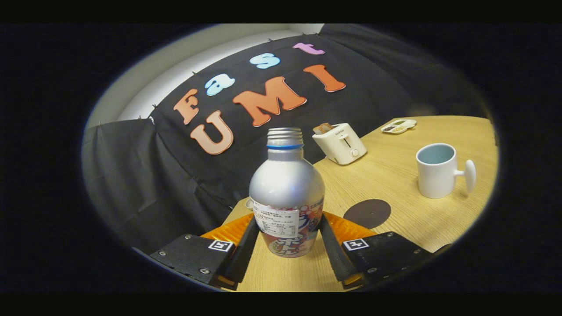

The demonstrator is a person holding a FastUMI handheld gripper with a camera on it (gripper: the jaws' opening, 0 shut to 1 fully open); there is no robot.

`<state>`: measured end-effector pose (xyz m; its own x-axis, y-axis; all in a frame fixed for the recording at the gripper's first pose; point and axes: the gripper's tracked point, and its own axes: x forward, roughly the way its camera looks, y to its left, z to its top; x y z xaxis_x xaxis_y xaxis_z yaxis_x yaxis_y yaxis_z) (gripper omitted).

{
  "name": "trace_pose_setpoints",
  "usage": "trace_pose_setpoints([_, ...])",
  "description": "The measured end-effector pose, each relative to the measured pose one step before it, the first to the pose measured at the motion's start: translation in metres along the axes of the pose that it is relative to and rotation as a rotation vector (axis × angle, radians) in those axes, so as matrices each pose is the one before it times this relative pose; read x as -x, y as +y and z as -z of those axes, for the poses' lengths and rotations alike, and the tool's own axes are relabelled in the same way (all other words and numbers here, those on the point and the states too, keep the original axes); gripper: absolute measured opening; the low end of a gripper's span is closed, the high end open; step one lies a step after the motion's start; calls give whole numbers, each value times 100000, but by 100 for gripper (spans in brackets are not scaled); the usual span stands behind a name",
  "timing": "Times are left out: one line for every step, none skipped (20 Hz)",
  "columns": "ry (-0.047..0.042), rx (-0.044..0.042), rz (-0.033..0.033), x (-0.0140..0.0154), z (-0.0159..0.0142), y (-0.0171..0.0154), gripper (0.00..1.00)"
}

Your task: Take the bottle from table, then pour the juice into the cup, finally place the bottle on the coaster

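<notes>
We can't see the bottle (287, 193) base edges, hidden behind the gripper (287, 239) fingers. Small tray (398, 126) contents too small to tell. Item in toaster (340, 143) slot too small, unclear. Cup (437, 170) contents can't tell.

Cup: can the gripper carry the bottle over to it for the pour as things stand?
Probably yes. The gripper is shut on the bottle, and the bare table lies between it and the cup; the flat coaster won't block.

The gripper (287, 219) is showing two long fingers (243, 250), each one on a flat plate (193, 256).
Each plate is carrying small round screws and one black-and-white square marker (220, 245); behind the fingers, ribbed curved parts (228, 230) are showing.
</notes>
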<state>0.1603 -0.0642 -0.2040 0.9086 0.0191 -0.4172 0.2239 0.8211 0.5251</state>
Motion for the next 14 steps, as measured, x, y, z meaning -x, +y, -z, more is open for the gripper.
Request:
trace_pose_setpoints([206,-3098,354,-31,-127,-348,76])
trace_pose_setpoints([63,-3598,-124,26,-348,-256,76])
trace_pose_setpoints([28,-3812,-386,-39,-240,-195,76])
trace_pose_setpoints([349,-3610,-175,-22,22,-198,76])
trace_pose_setpoints([147,-3089,581,-113,-45,-274,76])
trace_pose_setpoints([69,-2736,1317,-222,-199,-526,76])
trace_pose_setpoints([-150,-2509,1086,-235,-281,-465,76])
trace_pose_setpoints([259,-2497,480,-22,-271,-244,76])
trace_pose_setpoints([-755,-1833,316,-76,-391,-263,75])
trace_pose_setpoints([-264,-1799,946,52,-351,-466,75])
trace_pose_setpoints([-15,-2353,400,-162,-256,-352,75])
trace_pose_setpoints([-347,-3001,177,111,-333,-256,76])
trace_pose_setpoints([-6,-3442,-112,-103,-258,-201,76])
trace_pose_setpoints([-262,-3408,203,-36,-358,-289,76])
